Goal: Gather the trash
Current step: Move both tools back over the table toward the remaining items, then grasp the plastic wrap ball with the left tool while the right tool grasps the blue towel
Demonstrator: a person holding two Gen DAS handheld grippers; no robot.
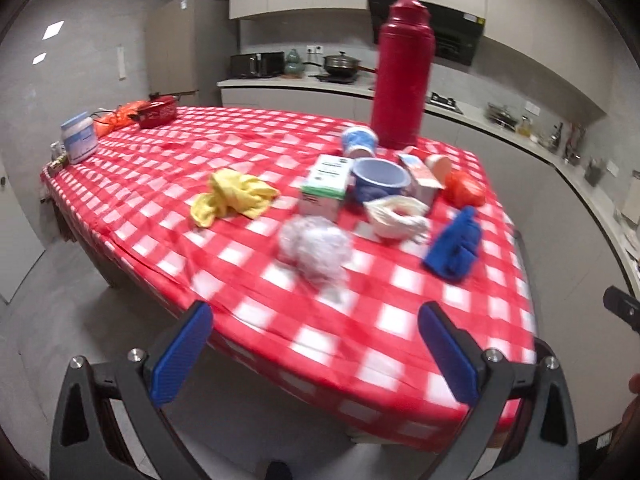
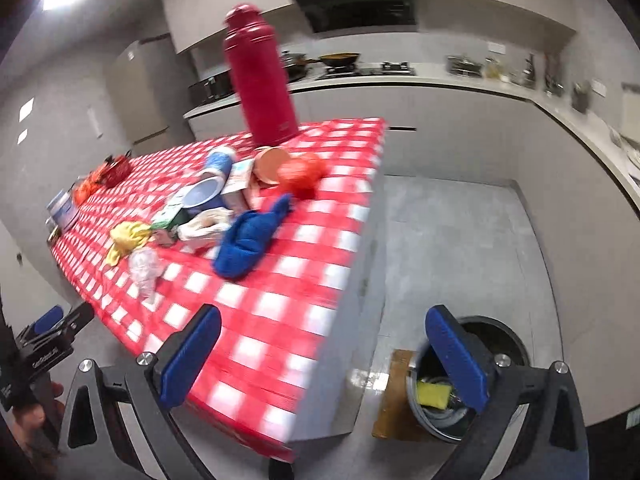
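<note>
On the red-checked table (image 1: 168, 200) lie a crumpled clear plastic wad (image 1: 314, 250), a yellow rag (image 1: 234, 196), a white crumpled bag (image 1: 398, 216), a blue cloth (image 1: 454, 246) and a green-white carton (image 1: 326, 184). My left gripper (image 1: 315, 314) hangs open and empty over the table's near edge, short of the plastic wad. My right gripper (image 2: 324, 316) is open and empty too, above the table's corner. Its right finger overlaps a dark trash bin (image 2: 500, 330) on the floor, with a yellow sponge (image 2: 434, 394) inside. The blue cloth (image 2: 248, 240) and plastic wad (image 2: 144, 268) lie ahead of it.
A tall red thermos (image 1: 402, 76), a blue bowl (image 1: 380, 178), a blue-white cup (image 1: 359, 142), a pink carton (image 1: 420, 178) and a red-orange lump (image 1: 466, 188) crowd the table's right part. A white tub (image 1: 79, 138) stands far left. A brown board (image 2: 394, 396) lies beside the bin.
</note>
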